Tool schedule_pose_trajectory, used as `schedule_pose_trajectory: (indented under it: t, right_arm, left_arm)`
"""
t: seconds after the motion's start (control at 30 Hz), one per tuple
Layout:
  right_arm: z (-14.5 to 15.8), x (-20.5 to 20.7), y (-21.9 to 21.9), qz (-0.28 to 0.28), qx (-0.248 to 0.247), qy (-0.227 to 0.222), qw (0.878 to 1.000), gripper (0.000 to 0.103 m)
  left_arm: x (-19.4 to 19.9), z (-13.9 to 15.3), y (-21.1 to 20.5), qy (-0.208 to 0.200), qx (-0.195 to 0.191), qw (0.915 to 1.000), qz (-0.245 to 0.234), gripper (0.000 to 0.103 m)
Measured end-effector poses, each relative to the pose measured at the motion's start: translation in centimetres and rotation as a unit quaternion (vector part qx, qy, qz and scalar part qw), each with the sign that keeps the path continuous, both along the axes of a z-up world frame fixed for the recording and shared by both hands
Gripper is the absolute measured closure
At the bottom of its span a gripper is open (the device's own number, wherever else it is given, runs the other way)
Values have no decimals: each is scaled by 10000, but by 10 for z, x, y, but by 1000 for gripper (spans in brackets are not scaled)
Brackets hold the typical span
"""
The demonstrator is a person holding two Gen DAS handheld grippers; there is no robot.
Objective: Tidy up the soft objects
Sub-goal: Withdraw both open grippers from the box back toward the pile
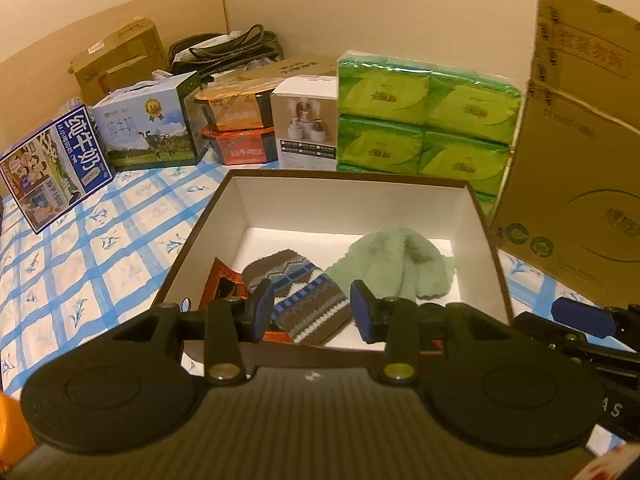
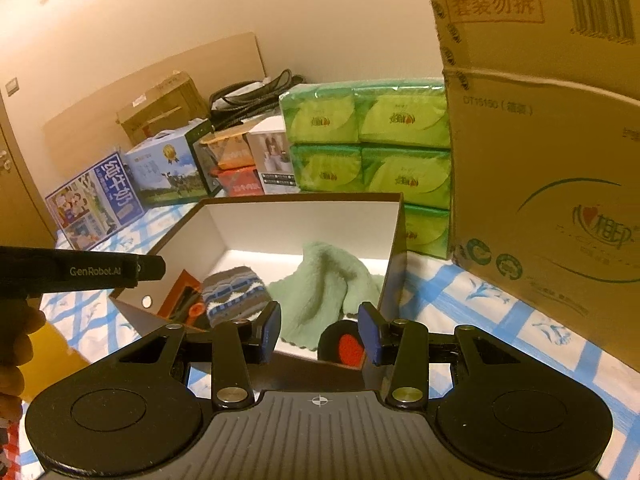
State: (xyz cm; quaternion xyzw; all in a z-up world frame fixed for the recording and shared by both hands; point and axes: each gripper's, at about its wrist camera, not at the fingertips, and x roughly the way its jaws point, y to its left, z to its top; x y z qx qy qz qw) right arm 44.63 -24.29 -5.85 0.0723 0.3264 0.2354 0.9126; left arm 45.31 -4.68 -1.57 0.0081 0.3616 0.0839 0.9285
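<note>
A dark brown box [image 1: 188,240] [image 2: 394,248] with a white inside stands on the blue checked cloth. In it lie a brown and blue knitted sock [image 1: 304,300] [image 2: 234,292], a pale green fluffy cloth [image 1: 396,268] [image 2: 324,284] and an orange packet [image 1: 222,286] [image 2: 180,292]. A black round piece with a red patch [image 2: 344,346] lies at the box's near side. My left gripper [image 1: 314,312] hovers open over the near part of the box with nothing between its fingers. My right gripper [image 2: 320,332] is open and empty too, at the near right corner.
Along the wall behind the box stand milk cartons [image 1: 60,164], food boxes [image 1: 240,128], a white box [image 1: 306,124] and stacked green tissue packs [image 1: 424,120] [image 2: 368,148]. A tall cardboard carton [image 1: 580,160] [image 2: 552,160] stands close on the right. A hand [image 2: 16,344] shows at left.
</note>
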Motion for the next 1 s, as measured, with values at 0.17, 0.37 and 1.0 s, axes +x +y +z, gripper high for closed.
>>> schedule_pose_trajectory:
  t: [0.17, 0.37, 1.0]
  right_arm:
    - [10, -22, -10, -47, 55, -23, 10000, 60]
    - [23, -60, -21, -131, 144, -43, 9998, 60]
    - [45, -217, -15, -211, 609, 128, 9978, 51]
  left_arm:
    - [-24, 9, -9, -38, -92, 9998, -165, 64]
    - [-67, 21, -18, -101, -237, 9988, -428, 64]
    - [-253, 38, 33, -236, -340, 9951, -899, 51]
